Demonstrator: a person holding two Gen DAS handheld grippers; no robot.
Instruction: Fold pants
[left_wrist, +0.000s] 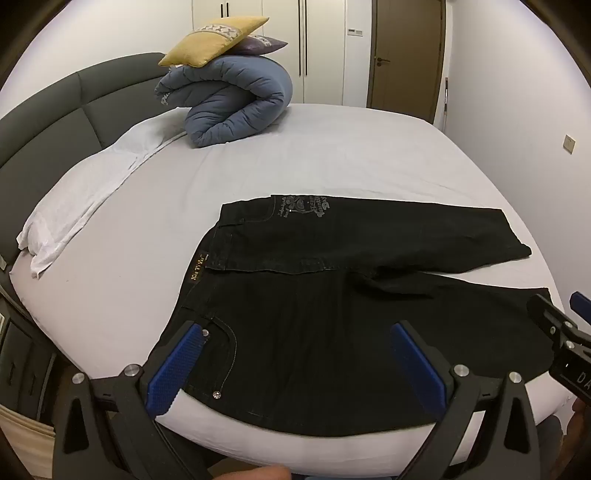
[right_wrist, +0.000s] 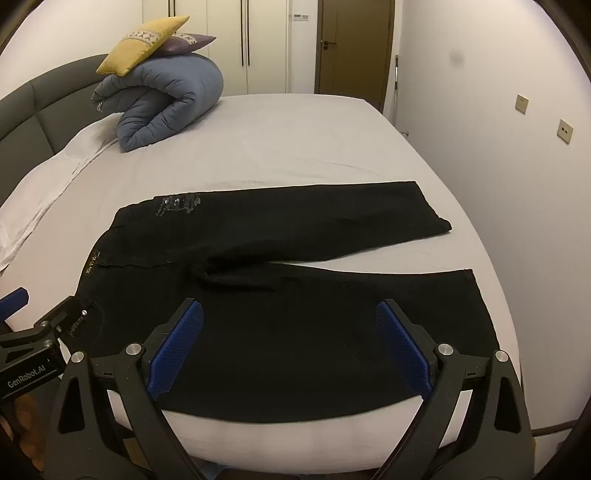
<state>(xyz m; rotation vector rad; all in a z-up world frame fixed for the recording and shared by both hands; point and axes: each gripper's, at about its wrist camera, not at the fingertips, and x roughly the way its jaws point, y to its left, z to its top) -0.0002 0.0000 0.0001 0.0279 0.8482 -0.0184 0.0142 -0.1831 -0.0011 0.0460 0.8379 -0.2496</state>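
Black pants (left_wrist: 314, 295) lie flat on the grey bed sheet (left_wrist: 332, 158), waistband to the left, both legs spread to the right in a narrow V. They also show in the right wrist view (right_wrist: 295, 314). My left gripper (left_wrist: 295, 328) is open and empty, hovering over the near waist and pocket area. My right gripper (right_wrist: 290, 306) is open and empty, hovering over the near leg. The right gripper's body shows at the right edge of the left wrist view (left_wrist: 561, 332). The left gripper's body shows at the left edge of the right wrist view (right_wrist: 44, 332).
A rolled blue duvet (left_wrist: 232, 103) with a yellow cushion (left_wrist: 218, 40) and a purple cushion (left_wrist: 264, 44) sits at the bed's far left. A white pillow (left_wrist: 85, 199) lies by the dark headboard (left_wrist: 55, 107). A wall (right_wrist: 498, 110) runs along the bed's right side.
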